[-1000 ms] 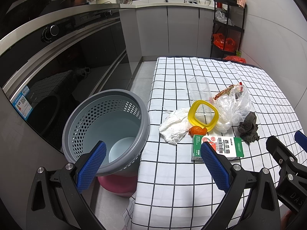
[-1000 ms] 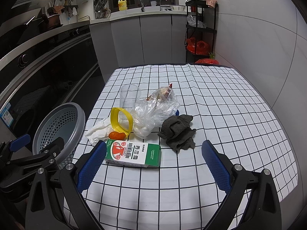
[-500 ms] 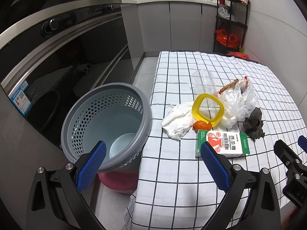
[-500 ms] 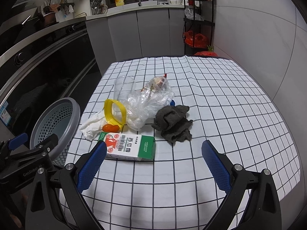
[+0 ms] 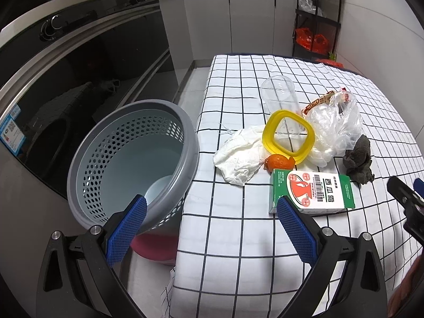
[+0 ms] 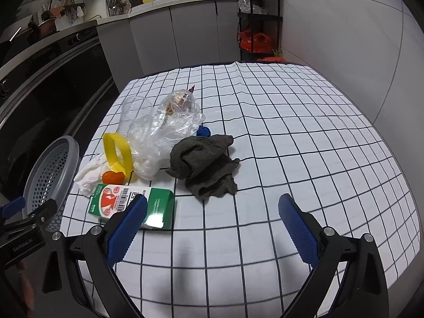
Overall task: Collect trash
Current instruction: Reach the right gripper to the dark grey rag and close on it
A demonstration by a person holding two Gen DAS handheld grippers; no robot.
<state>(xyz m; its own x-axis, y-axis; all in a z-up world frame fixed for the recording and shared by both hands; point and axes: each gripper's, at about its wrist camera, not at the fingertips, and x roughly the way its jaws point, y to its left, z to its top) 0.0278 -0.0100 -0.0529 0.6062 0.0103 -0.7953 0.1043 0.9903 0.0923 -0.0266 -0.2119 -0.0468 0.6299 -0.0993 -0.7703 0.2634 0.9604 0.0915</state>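
Both my grippers have drifted closer over the checked bench (image 6: 291, 137); left gripper (image 5: 212, 225) and right gripper (image 6: 212, 225) fingers spread wide, empty. Trash, with the green box (image 6: 132, 201) nearest, lies uncollected beside the grey basket (image 5: 185, 137).

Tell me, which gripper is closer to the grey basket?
Left. The left gripper hangs open at the grey basket, one finger over its rim. The right gripper, also open, sits over the table beyond the green box.
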